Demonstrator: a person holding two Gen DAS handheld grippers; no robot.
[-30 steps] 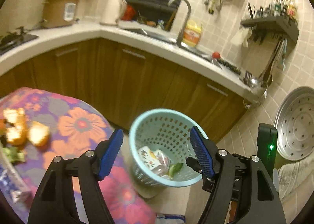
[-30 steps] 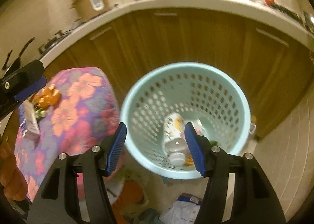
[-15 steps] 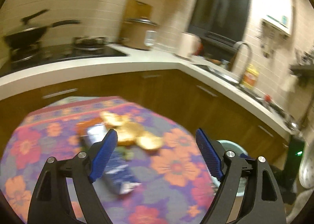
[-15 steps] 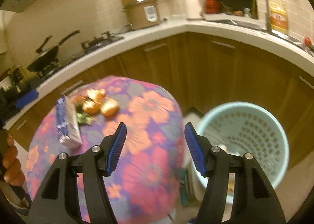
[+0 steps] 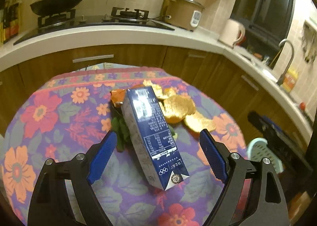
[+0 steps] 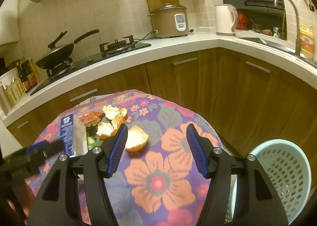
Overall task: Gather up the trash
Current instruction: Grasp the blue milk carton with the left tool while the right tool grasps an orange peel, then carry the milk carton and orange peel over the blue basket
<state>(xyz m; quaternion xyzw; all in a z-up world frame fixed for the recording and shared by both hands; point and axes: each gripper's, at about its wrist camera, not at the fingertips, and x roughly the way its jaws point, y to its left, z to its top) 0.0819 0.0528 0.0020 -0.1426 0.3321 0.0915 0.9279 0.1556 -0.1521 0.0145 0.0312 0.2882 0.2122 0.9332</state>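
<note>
A blue and white milk carton [image 5: 152, 134] lies on the flowered tablecloth [image 5: 59, 119], its near end between the fingers of my open, empty left gripper [image 5: 156, 158]. Orange peels [image 5: 178, 109], green leaves [image 5: 120, 128] and an orange wrapper [image 5: 116, 97] lie behind it. In the right wrist view the carton [image 6: 72, 136] and peels [image 6: 136, 136] lie ahead-left of my open, empty right gripper [image 6: 156, 148]. The light blue trash basket [image 6: 283, 174] stands on the floor at the right, and shows in the left wrist view [image 5: 261, 152].
Wooden cabinets [image 6: 227, 91] under a white counter [image 6: 178, 45] curve round behind the table. A hob with a wok [image 6: 57, 53], a rice cooker [image 6: 170, 21], a kettle [image 6: 224, 19] and a sink tap [image 6: 289, 17] are on it.
Both grippers swung away from the basket to the table. The left one has closed in on the carton, which now lies between its open fingers.
</note>
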